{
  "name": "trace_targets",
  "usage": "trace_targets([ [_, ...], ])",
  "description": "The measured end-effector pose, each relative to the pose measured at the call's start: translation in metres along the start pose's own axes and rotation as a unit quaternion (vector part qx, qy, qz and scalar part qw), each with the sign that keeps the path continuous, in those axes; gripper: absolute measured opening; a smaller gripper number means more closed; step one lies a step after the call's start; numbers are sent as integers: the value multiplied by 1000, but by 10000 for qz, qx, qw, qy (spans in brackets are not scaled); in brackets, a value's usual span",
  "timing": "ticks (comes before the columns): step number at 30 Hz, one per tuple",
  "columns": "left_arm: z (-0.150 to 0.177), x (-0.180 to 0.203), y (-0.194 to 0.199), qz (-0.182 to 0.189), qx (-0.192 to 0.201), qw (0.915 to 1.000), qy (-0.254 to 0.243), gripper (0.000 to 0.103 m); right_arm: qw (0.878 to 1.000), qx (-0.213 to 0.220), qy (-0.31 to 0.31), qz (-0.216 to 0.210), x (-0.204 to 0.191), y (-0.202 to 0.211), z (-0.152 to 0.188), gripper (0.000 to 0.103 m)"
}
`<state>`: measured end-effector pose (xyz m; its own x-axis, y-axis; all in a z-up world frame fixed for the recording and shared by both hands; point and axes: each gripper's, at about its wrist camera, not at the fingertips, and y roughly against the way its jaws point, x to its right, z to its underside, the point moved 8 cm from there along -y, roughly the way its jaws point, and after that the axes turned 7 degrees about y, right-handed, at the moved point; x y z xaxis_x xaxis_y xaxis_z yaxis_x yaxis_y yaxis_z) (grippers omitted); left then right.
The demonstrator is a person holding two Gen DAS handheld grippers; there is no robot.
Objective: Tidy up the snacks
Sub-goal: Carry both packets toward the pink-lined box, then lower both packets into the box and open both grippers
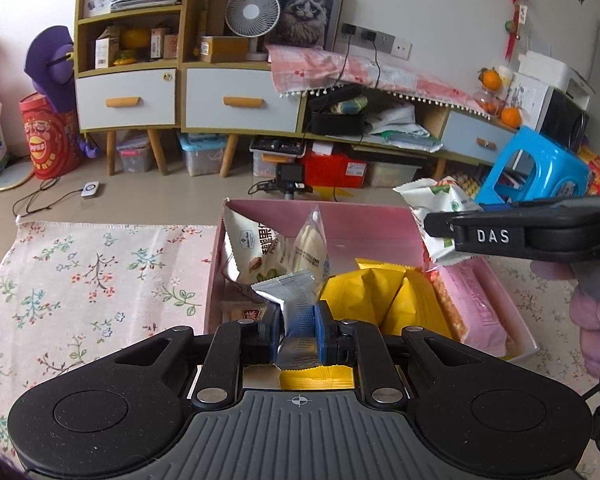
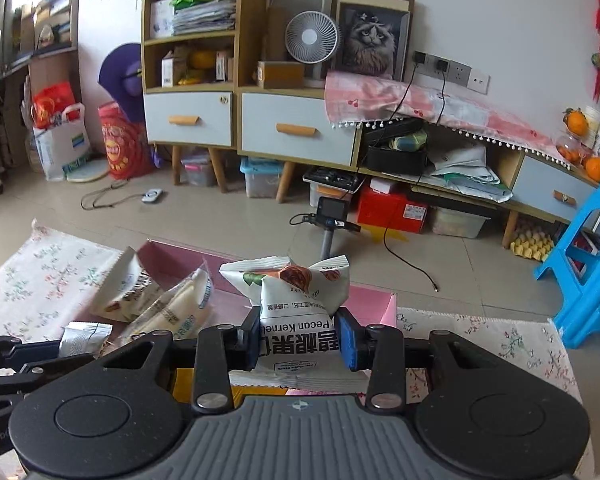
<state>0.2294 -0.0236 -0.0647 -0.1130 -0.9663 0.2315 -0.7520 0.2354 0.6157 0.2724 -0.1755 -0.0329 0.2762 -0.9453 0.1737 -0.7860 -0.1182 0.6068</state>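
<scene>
A: Silver foil is seen clamped between the jaws of the left gripper (image 1: 299,330); where is that silver packet (image 1: 290,300) held?

B: Over the near edge of the pink box (image 1: 384,220). A white pecan packet (image 2: 300,320) is pinched by the right gripper (image 2: 300,338), above the box's right side, with other snacks lying inside.

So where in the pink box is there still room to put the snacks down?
The pink box looks bare along its far wall, behind the yellow packs. Its near half is crowded: yellow packs and a pink wafer pack on the right, a pecan bag and a pale clear-wrapped snack on the left. The floral cloth left of the box is bare.
</scene>
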Motion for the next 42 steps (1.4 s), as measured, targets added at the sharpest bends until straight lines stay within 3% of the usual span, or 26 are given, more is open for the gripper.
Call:
trace_targets([
  [10, -2, -3, -8, -39, 33, 10000, -66, 19, 9992, -129, 315, 187, -7, -9, -9, 26],
  [14, 1, -4, -7, -3, -59, 9999, -137, 39, 9992, -84, 249, 310, -3, -4, -15, 40],
  [17, 2, -3, -2, 48, -32, 9998, -166, 53, 9992, -86, 232, 323, -1, 1, -16, 43],
  [26, -1, 2, 20, 71, 49, 9997, -233, 67, 9995, 7, 173, 271, -4, 28, -16, 59],
  [42, 13, 1, 70, 108, 94, 9994, -318, 83, 9997, 140, -143, 155, -9, 87, -8, 77],
])
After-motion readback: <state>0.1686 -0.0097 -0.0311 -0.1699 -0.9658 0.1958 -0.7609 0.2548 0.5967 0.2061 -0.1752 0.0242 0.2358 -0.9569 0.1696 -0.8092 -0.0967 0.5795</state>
